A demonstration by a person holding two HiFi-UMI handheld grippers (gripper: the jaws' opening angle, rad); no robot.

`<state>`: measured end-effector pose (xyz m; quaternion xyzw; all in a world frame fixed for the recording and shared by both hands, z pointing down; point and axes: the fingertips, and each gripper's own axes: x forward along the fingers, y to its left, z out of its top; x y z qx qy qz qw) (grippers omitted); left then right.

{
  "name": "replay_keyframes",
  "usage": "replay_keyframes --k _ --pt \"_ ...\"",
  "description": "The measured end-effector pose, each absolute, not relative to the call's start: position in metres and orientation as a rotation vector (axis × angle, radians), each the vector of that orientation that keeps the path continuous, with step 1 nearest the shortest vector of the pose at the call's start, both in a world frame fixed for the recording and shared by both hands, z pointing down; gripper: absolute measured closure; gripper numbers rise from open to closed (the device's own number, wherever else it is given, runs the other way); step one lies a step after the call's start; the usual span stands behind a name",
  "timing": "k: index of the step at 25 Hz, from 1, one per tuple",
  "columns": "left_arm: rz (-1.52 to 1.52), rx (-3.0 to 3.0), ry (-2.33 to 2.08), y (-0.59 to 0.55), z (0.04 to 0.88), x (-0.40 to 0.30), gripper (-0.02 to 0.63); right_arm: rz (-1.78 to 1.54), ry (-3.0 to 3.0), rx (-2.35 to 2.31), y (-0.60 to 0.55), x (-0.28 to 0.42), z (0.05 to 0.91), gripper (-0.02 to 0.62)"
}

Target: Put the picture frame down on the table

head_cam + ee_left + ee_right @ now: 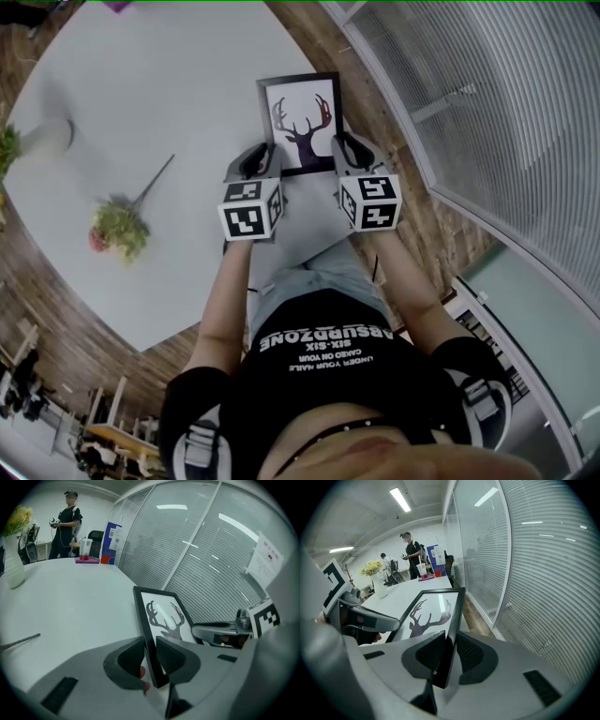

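A black picture frame [300,120] with a dark deer-head print is held above the near right edge of the round white table [169,122]. My left gripper [265,161] is shut on the frame's left edge, and my right gripper [345,153] is shut on its right edge. In the left gripper view the frame [161,620] runs between the two pads [133,654], tilted back. In the right gripper view the frame [436,611] stands clamped between the pads [469,652], its glass facing left.
A bunch of flowers [120,225] lies on the table's left part, and a white vase [47,139] stands further left. A glass wall with blinds [487,122] runs along the right. A pink tray with a jug [86,555] sits at the far side; people [68,524] stand beyond.
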<state>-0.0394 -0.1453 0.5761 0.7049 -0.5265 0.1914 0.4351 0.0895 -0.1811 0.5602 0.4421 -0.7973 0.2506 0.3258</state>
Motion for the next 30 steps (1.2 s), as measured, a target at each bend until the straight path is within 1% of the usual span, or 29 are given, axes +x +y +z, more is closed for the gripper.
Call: replay_keyframes --k 30 --pt "0.469 1.681 -1.271 -0.148 0.605 -0.047 0.518 0.712 -2.001 1.117 -0.189 0.082 0.600 0.508"
